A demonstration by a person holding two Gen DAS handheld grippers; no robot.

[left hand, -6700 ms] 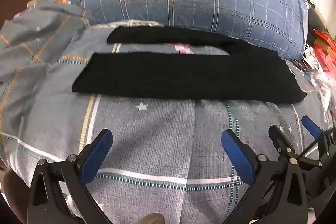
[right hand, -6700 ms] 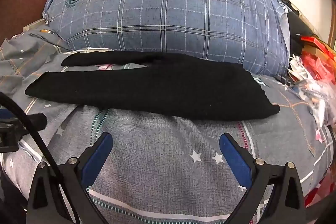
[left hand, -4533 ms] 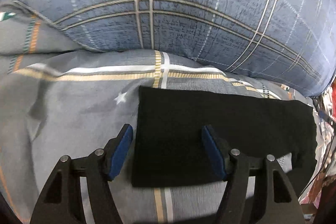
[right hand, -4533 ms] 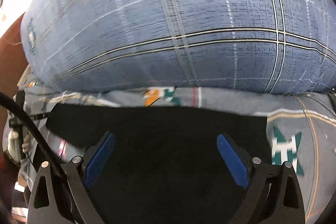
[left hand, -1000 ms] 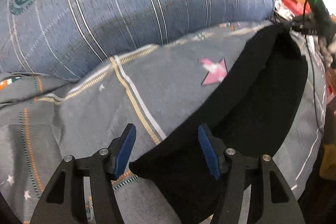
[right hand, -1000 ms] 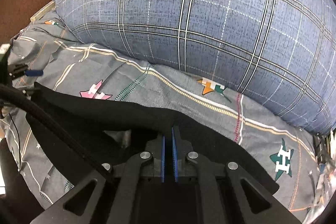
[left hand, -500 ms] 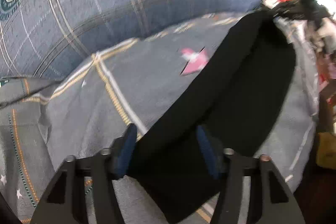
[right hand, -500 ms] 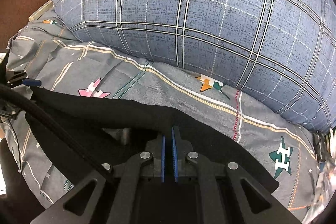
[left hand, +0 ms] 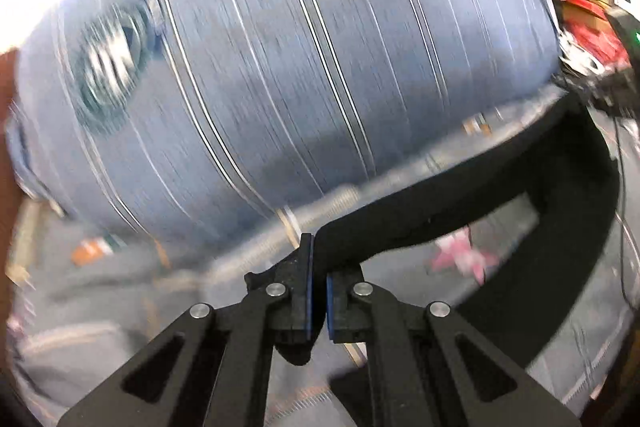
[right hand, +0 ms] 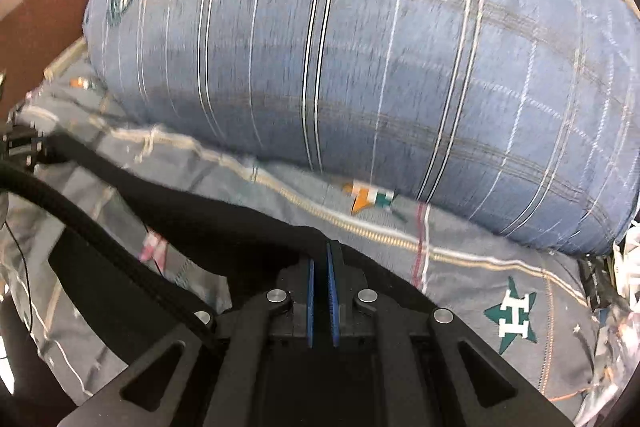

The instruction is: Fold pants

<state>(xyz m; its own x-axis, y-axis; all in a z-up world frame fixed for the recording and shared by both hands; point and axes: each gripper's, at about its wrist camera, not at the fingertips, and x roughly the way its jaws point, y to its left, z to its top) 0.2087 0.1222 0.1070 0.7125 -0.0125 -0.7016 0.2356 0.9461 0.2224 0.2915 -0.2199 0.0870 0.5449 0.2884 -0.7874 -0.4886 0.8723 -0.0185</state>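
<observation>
Left wrist view: the left tool has just clamped onto a corner of the black pants; they drape limp above the bed, soft and light; the blur hides any slip. Right wrist view: the right tool is pinched on the pants' far edge; corners suit.
</observation>
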